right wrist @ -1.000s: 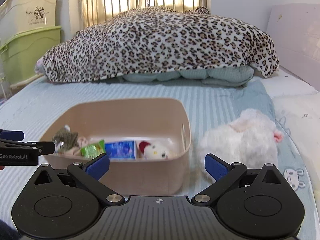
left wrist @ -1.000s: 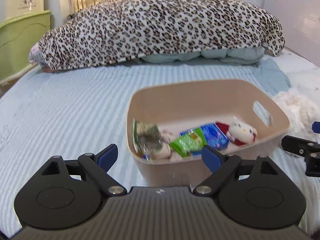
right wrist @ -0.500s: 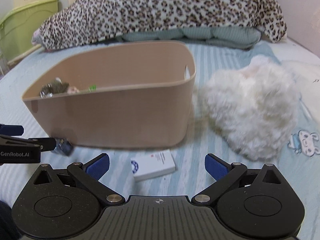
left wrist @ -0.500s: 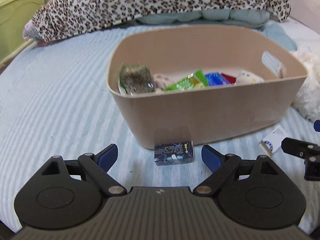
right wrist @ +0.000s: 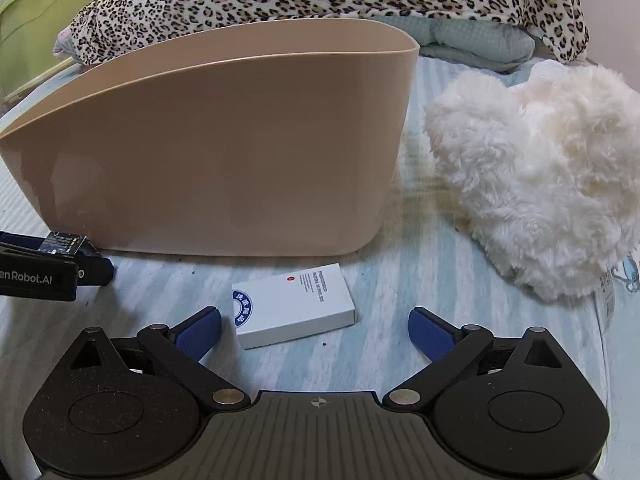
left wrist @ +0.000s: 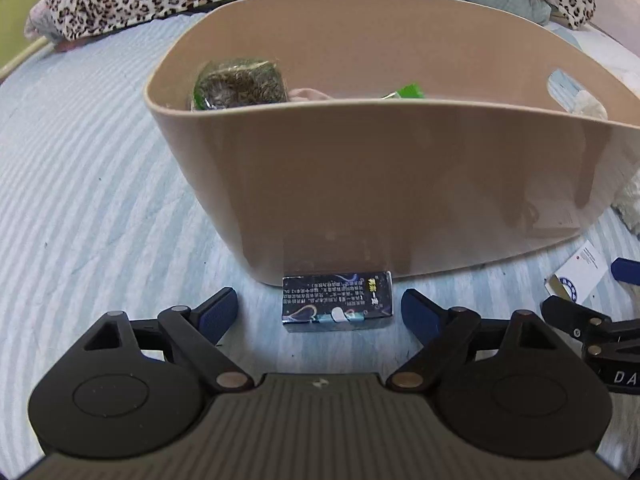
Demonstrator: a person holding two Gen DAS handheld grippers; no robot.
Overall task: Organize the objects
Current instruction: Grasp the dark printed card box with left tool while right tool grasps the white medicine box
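Layout: as we near the bin (left wrist: 400, 168), each box lies crosswise between spread tongs.
Left gripper (left wrist: 318, 308): gaping, dark box (left wrist: 337, 301) centred.
Right gripper (right wrist: 314, 330): gaping, white box (right wrist: 294, 305) left of centre.

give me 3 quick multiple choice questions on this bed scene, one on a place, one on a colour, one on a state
1. Where is the dark box?
A. in the bin
B. on the bed against the bin
C. on the plush

2. What colour is the box before the right gripper?
A. white
B. red
C. green

3. How is the left gripper?
A. shut on the dark box
B. open, holding nothing
C. shut on the bin

Key: 1 B, it lies on the striped sheet at the bin's foot. 2 A, white with a blue emblem. 3 B, both fingers stand clear of the box.
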